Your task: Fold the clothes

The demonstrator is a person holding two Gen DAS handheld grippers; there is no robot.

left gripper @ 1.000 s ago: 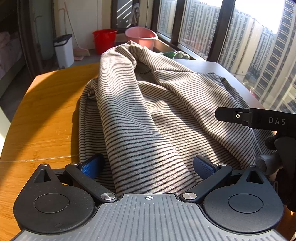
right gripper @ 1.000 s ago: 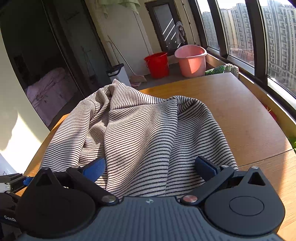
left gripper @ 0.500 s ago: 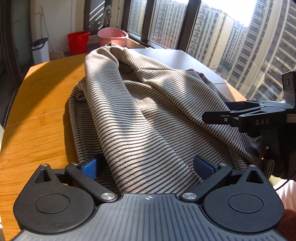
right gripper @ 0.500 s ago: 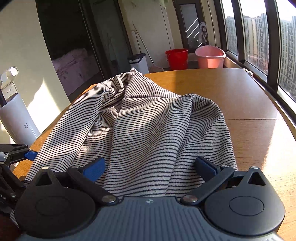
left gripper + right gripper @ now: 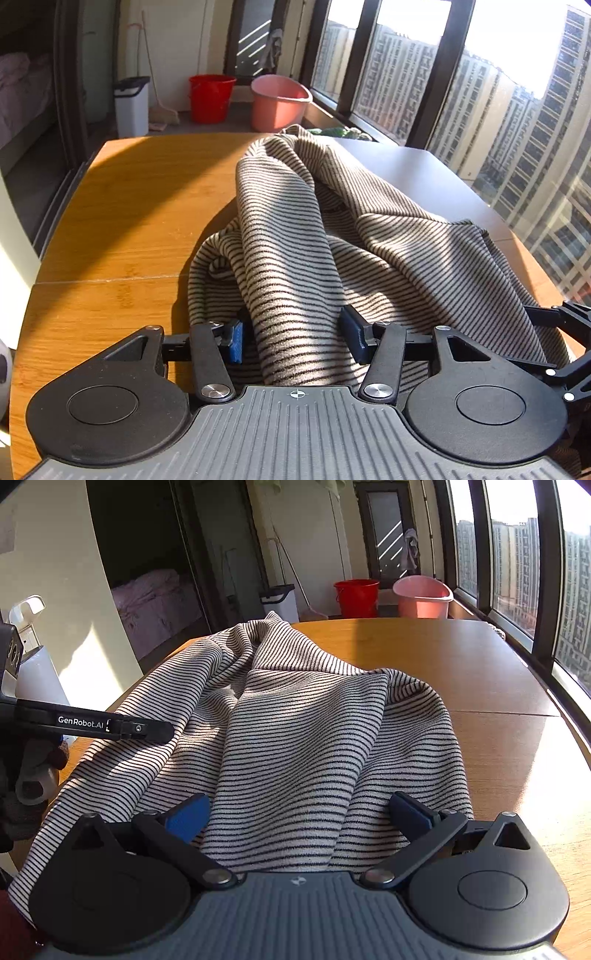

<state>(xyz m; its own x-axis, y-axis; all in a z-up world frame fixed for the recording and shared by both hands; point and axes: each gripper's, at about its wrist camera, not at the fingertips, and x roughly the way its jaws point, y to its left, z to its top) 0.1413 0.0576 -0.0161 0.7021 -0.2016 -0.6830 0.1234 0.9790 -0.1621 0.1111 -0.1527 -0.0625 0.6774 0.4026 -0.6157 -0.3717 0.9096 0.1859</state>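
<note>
A striped garment (image 5: 369, 258), beige with thin dark stripes (soft knit), lies rumpled in loose ridges from the frame's lower centre up toward its upper middle.

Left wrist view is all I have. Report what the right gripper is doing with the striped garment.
Observer: The right gripper has its jaws spread wide, and a fold of the striped garment lies between them.
Operator: Place my left gripper as seen from that side.
Observer: The left gripper shows side-on, with its finger reaching over the garment's left part.
Operator: Name anything beyond it that I should avoid.
Observer: A white cylindrical device stands off the left edge of the table, just behind that gripper.
</note>
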